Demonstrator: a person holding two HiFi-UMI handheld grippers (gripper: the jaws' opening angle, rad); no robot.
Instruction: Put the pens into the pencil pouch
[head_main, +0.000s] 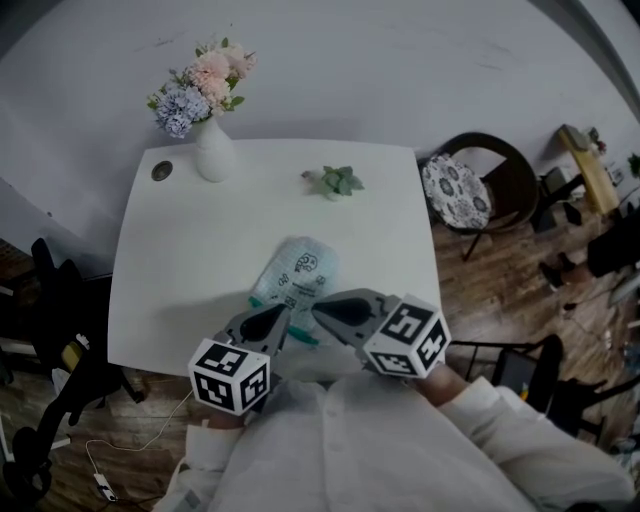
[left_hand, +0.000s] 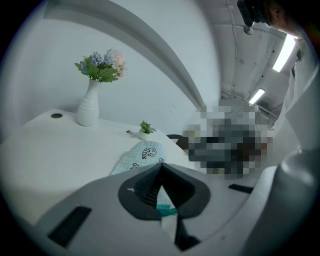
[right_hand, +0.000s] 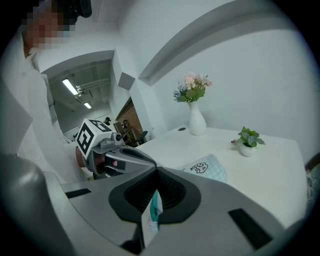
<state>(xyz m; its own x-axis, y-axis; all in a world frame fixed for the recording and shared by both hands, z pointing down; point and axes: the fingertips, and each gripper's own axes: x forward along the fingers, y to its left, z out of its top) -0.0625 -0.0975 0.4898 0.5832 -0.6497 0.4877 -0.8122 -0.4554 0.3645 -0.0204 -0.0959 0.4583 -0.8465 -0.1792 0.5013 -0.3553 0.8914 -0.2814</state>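
Note:
A pale teal checked pencil pouch (head_main: 296, 272) with cartoon prints lies on the white table (head_main: 180, 260), its near end toward me. My left gripper (head_main: 283, 314) and right gripper (head_main: 318, 308) meet tip to tip at that end. The left gripper view has the jaws (left_hand: 161, 166) shut, with the pouch's (left_hand: 141, 154) teal zip edge showing in the hollow behind the tips. The right gripper (right_hand: 156, 171) is also shut, a fold of the pouch's (right_hand: 209, 167) edge standing between its jaws. I see no pen in any view.
A white vase of flowers (head_main: 213, 148) stands at the table's far left beside a round cable hole (head_main: 161, 171). A small potted plant (head_main: 338, 182) sits at the far middle. A chair with a patterned cushion (head_main: 455, 192) stands to the table's right.

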